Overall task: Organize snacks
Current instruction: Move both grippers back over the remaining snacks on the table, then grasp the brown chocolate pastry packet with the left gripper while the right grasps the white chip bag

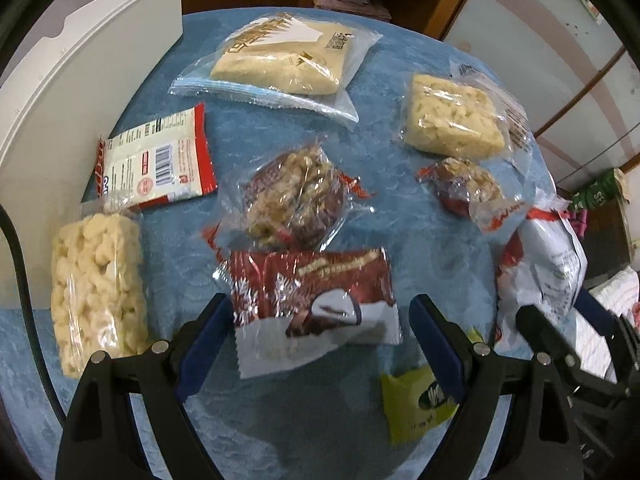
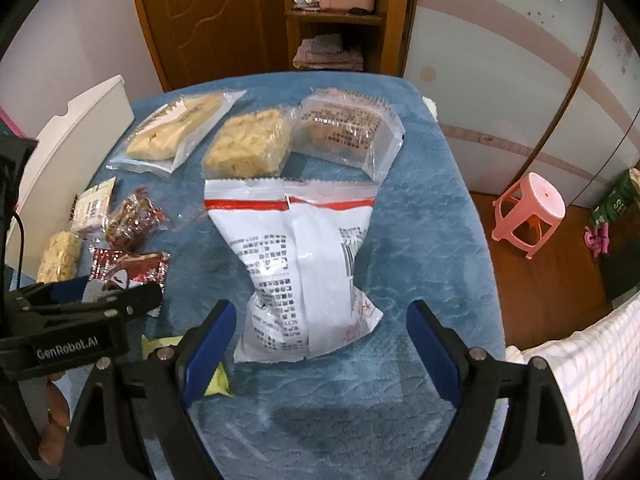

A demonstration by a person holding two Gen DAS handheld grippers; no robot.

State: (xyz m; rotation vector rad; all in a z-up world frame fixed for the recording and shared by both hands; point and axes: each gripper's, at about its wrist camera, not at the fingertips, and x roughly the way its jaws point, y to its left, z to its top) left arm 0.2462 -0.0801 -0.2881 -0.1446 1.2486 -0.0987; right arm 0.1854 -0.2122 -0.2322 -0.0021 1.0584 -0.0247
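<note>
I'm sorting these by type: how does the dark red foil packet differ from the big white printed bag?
The dark red foil packet is small, flat and glossy with a picture on it; the big white printed bag is far larger, puffy, and covered in black text with a red stripe near its top. The packet lies below the left tongs, the bag below the right tongs. Both lie sealed on the blue cloth.

This is a lived-in room of a home. A panelled wooden door (image 2: 212,20) with a lever handle stands beside a wooden shelf unit (image 2: 336,20) holding folded cloths, and a pink plastic stool (image 2: 532,212) sits on the wood floor (image 2: 532,280). Beyond the right edge of the blue cloth-covered table (image 2: 440,240) lies checked bedding (image 2: 592,380).
</note>
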